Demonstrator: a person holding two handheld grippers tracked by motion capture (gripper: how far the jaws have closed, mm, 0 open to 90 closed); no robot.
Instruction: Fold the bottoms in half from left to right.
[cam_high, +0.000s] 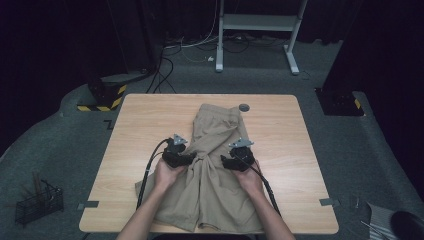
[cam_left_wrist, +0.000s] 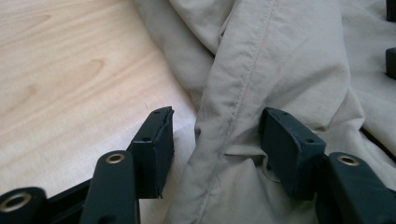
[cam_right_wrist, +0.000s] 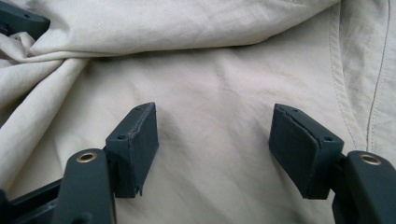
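My left gripper (cam_left_wrist: 215, 140) stands wide open, its jaws straddling a raised fold of the one pair of beige shorts (cam_high: 212, 170) mid-table. My right gripper (cam_right_wrist: 215, 144) gapes open too, hovering over flat cloth.

The shorts (cam_high: 212, 170) are matt beige woven cloth, creased, with stitched seams. The table (cam_high: 135, 130) is pale wood-grain, smooth with a faint sheen. The left gripper (cam_left_wrist: 217, 140) and right gripper (cam_right_wrist: 215, 140) have matt black plastic jaws with brass-coloured metal rivets.
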